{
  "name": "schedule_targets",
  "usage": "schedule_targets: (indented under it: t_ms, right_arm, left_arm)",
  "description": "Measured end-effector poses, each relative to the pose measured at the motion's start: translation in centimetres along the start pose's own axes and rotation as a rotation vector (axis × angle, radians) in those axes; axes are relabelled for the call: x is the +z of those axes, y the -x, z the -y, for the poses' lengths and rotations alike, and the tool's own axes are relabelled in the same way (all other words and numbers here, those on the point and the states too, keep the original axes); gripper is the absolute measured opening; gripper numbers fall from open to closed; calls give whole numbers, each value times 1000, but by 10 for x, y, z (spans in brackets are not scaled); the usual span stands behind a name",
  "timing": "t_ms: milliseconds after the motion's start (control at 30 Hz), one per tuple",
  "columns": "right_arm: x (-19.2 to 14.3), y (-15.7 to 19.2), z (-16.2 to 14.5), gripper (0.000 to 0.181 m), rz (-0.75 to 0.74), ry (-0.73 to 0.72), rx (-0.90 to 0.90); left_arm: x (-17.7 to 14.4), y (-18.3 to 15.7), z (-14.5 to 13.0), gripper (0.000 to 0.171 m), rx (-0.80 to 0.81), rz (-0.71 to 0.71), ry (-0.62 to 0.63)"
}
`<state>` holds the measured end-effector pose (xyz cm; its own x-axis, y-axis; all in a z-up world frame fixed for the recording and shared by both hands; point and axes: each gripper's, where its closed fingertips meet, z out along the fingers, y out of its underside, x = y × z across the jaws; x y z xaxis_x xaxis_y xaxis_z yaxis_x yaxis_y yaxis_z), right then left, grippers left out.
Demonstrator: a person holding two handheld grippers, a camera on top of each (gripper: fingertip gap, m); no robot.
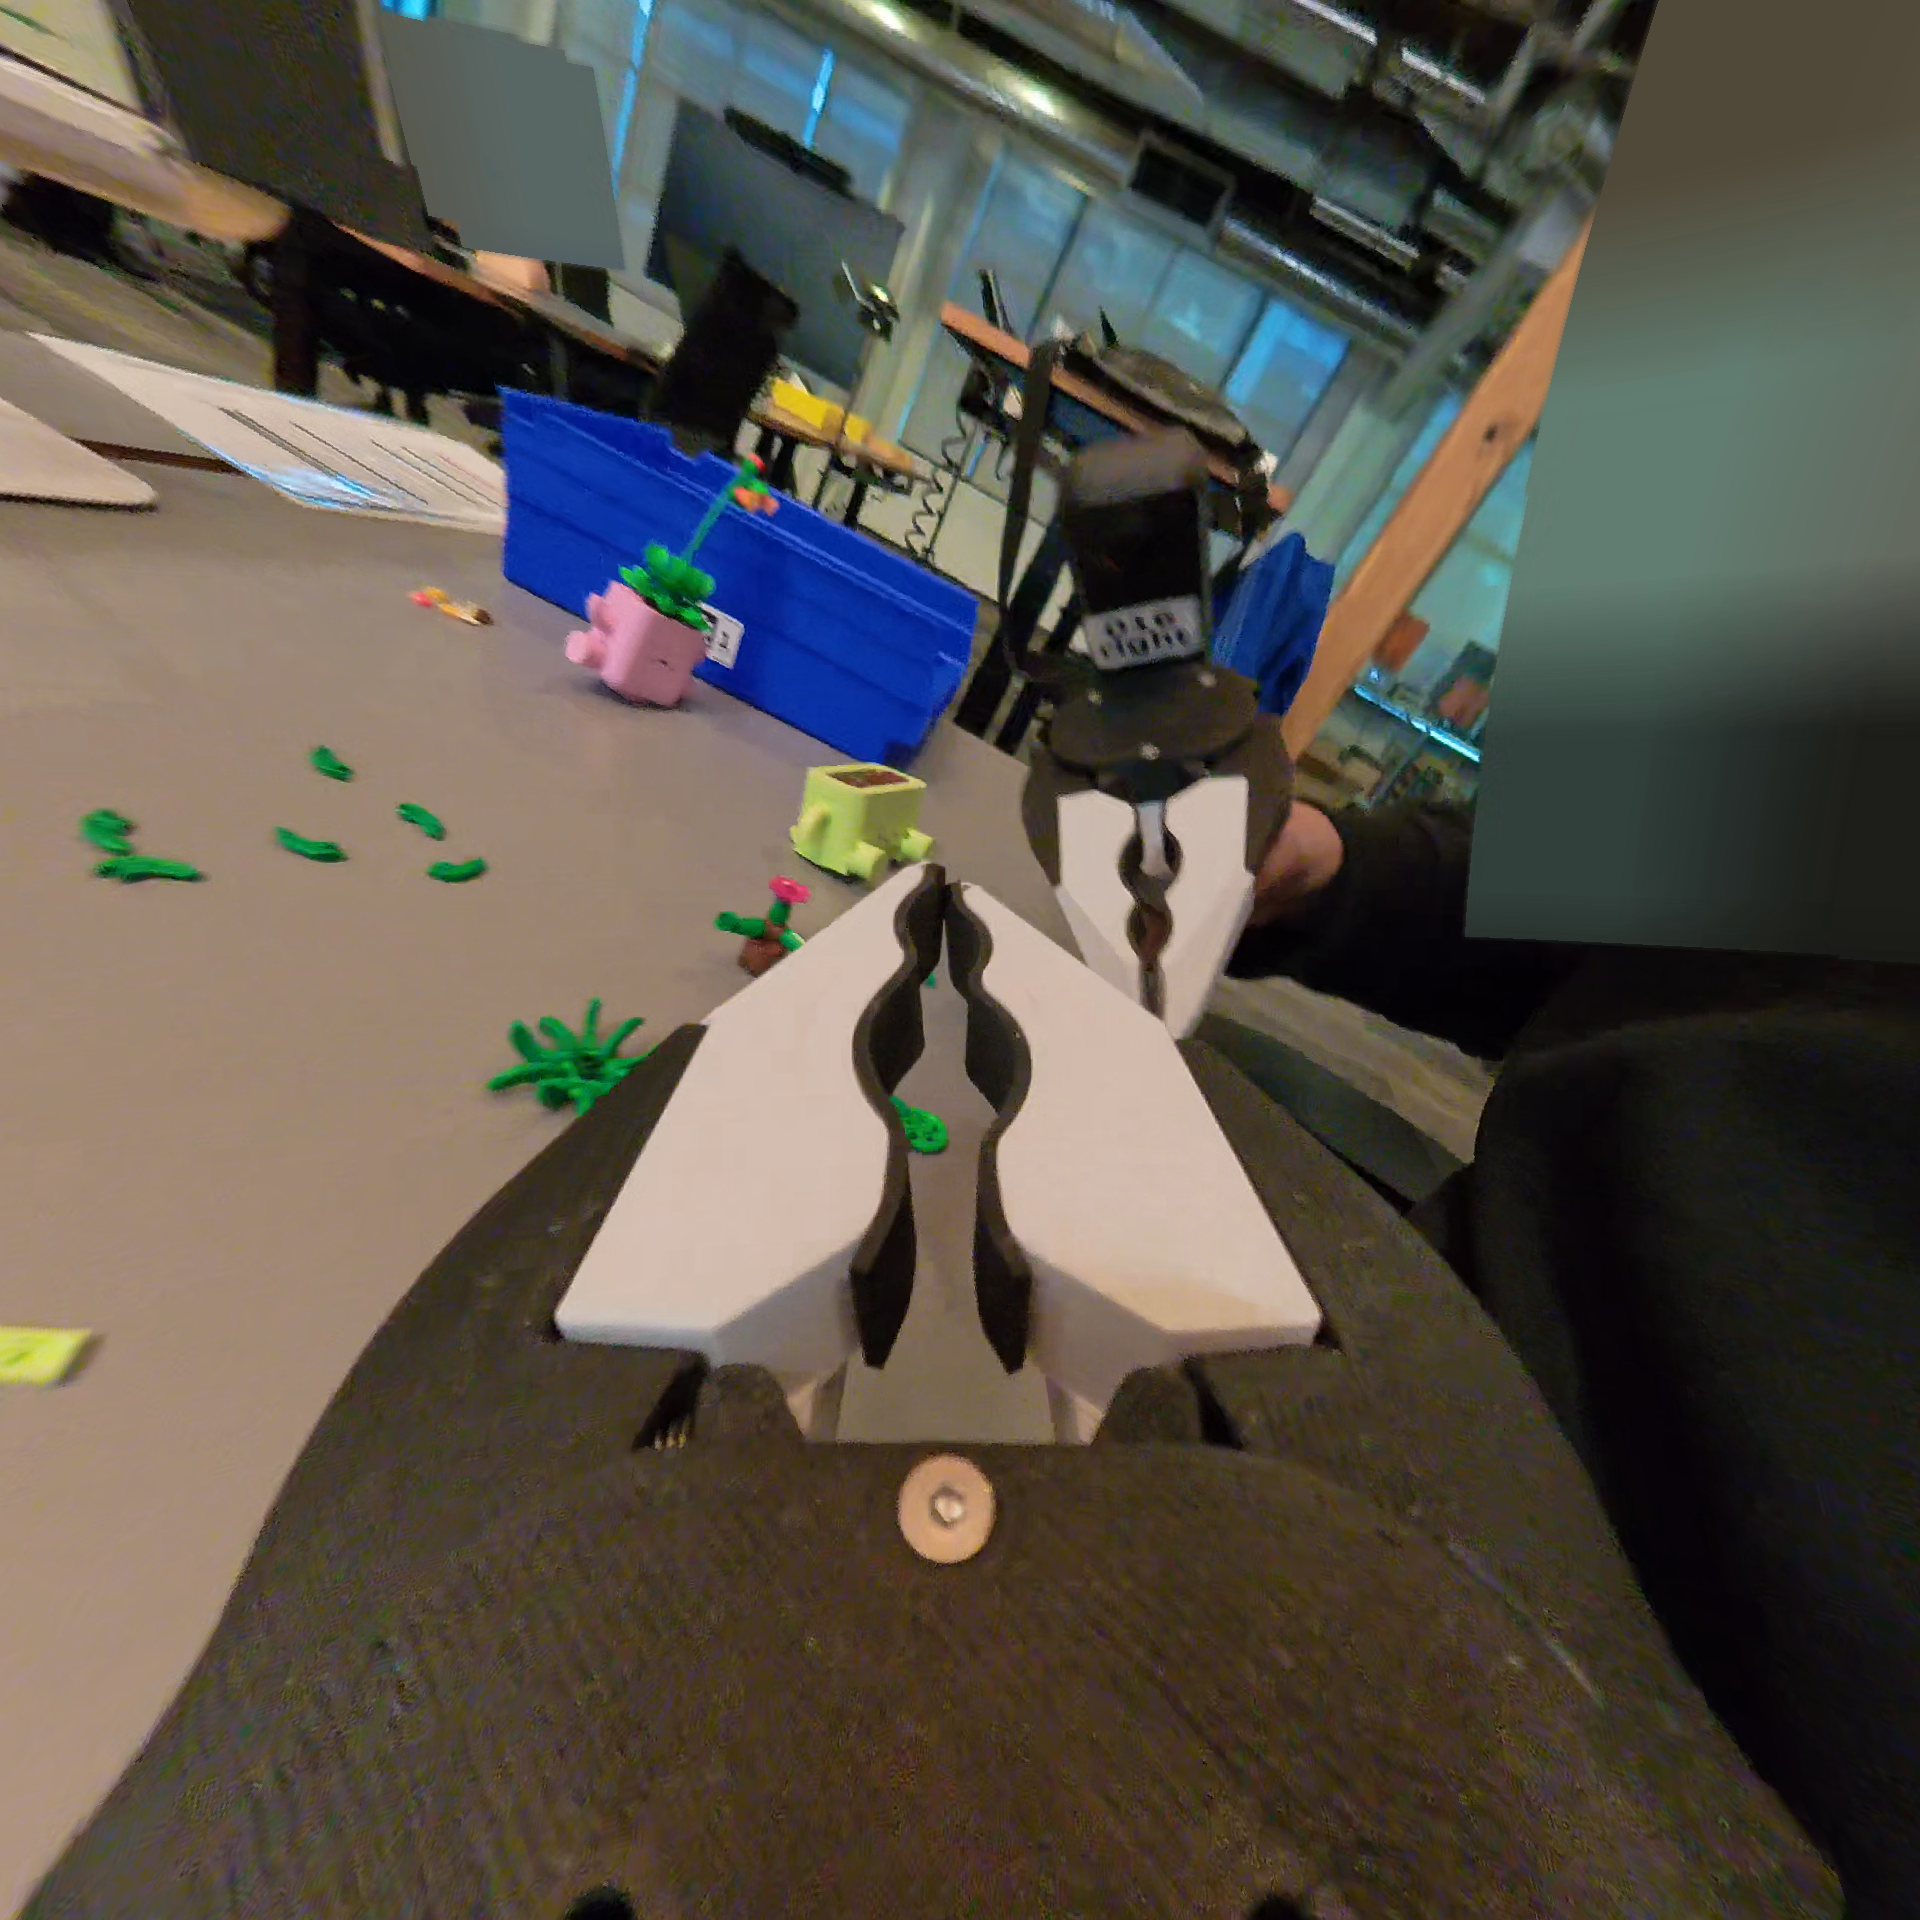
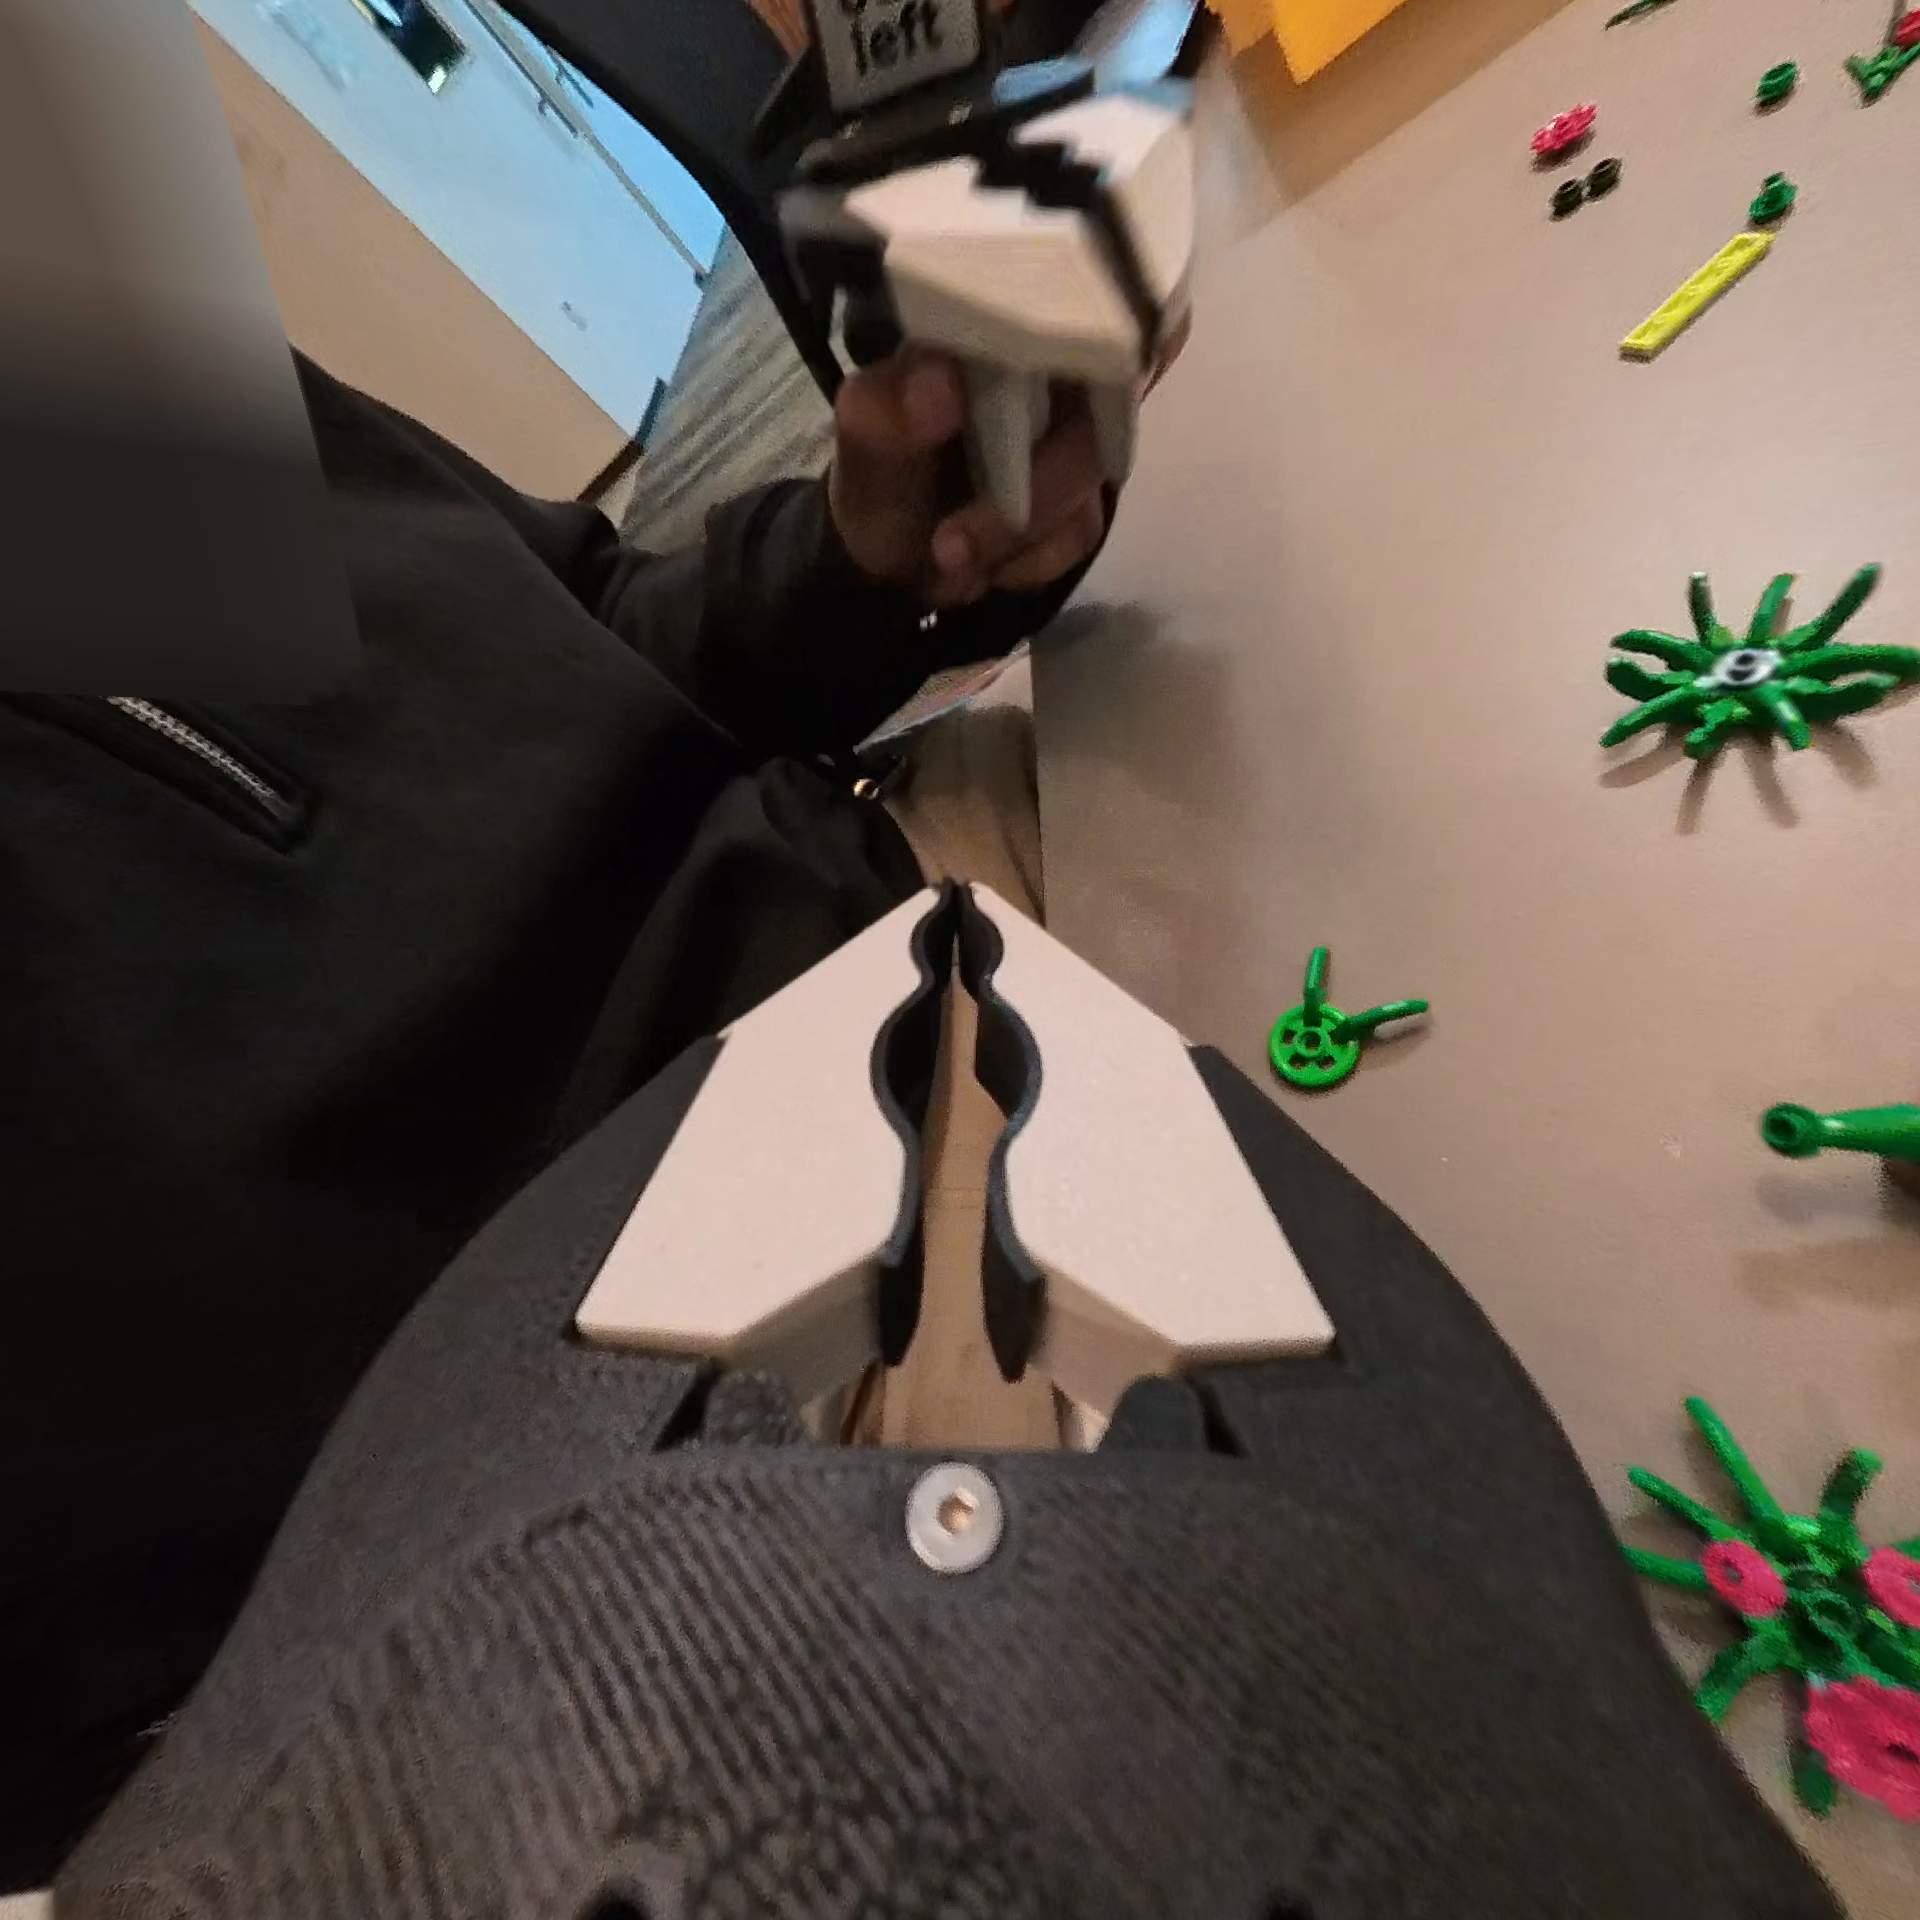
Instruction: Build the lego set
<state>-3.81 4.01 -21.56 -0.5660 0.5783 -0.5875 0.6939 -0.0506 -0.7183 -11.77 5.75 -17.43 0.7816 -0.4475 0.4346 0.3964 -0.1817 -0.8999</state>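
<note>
My left gripper is shut with nothing between its pads, held just above the grey table. Ahead of it stand a lime green pot, a small plant with a pink flower and a pink pot with a green plant and tall stem. My right gripper is shut with nothing showing at its tips, at the table edge over a person's black jacket. It also shows in the left wrist view, to the right of my left gripper. The left gripper shows blurred in the right wrist view.
A blue bin stands behind the pots. Loose green leaves and a spiky leaf piece lie on the left. In the right wrist view lie a spiky leaf, a round green piece, a flowered leaf cluster and a yellow plate. My right fingertips sit around 9 cm from my left ones.
</note>
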Motion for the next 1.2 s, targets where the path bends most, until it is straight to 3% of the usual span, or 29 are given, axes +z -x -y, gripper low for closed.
schedule_targets:
  t_ms: [133,300,533,633,1033,1200]
  right_arm:
    - [16,6,-9,0,-10,38,-45]
    - [35,13,-21,3,-6,93,-97]
    - [62,12,-39,8,-36,207,-210]
    - [72,17,-39,9,-15,212,-236]
    - [91,31,-35,30,-40,192,-305]
    - [137,43,-4,40,13,85,-238]
  left_arm:
    - [-35,15,26,0,-2,55,-73]
    - [-93,23,53,0,17,233,-108]
    - [-150,3,-5,0,-13,442,186]
    - [-174,0,-14,0,7,537,207]
    - [-186,-3,-11,1,-9,562,169]
    - [-180,0,-6,1,-19,553,127]
